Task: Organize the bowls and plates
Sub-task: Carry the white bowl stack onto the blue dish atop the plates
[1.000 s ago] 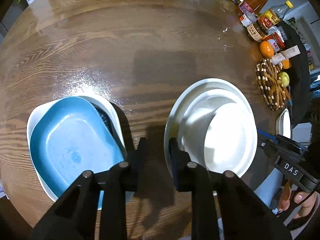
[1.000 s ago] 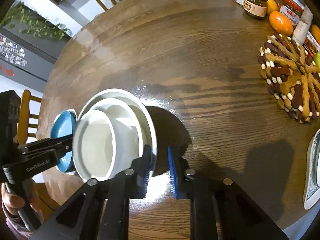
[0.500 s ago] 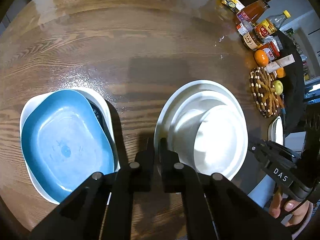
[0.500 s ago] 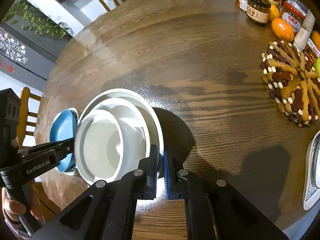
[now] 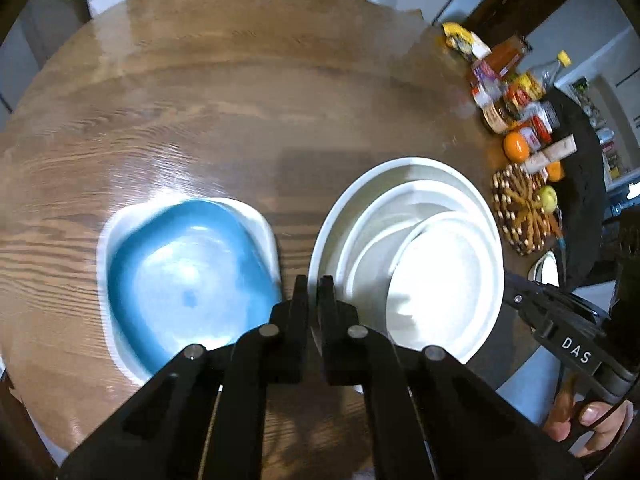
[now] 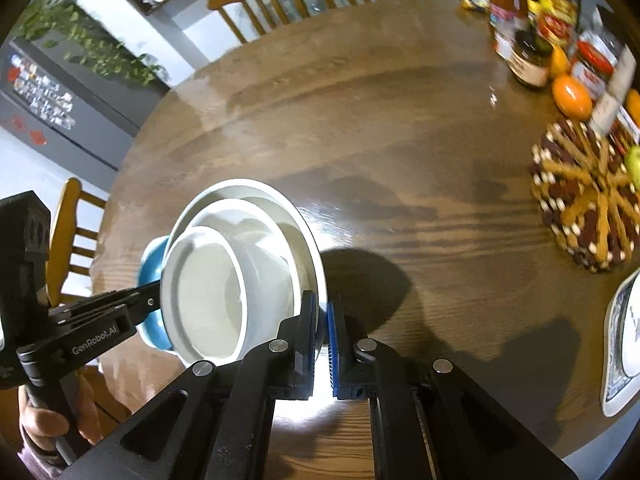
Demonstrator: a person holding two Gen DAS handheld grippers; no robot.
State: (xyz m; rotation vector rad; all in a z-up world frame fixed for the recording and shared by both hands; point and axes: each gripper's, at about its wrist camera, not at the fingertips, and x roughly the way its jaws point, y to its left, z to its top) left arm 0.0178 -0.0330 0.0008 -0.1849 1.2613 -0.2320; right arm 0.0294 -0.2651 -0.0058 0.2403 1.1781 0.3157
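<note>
A stack of white dishes, a wide plate [image 5: 332, 236] with nested white bowls [image 5: 444, 280], is held tilted above the round wooden table [image 5: 240, 112]. My left gripper [image 5: 313, 292] is shut on the plate's left rim. My right gripper [image 6: 322, 312] is shut on the plate's right rim [image 6: 316, 264]; the bowls [image 6: 208, 296] lean toward the left gripper. A blue dish [image 5: 188, 280] lies in a white square dish [image 5: 264, 224] on the table, left of the stack.
Jars, bottles and oranges [image 5: 516, 146] crowd the table's right side beside a beaded trivet [image 5: 520, 216]. A patterned plate [image 6: 624, 344] lies at the right edge. Wooden chairs [image 6: 256, 4] stand beyond the far edge.
Both grippers went from open to shut on opposite rims of the white plate. The stack has since lifted and tilted; the view has pulled back from the table.
</note>
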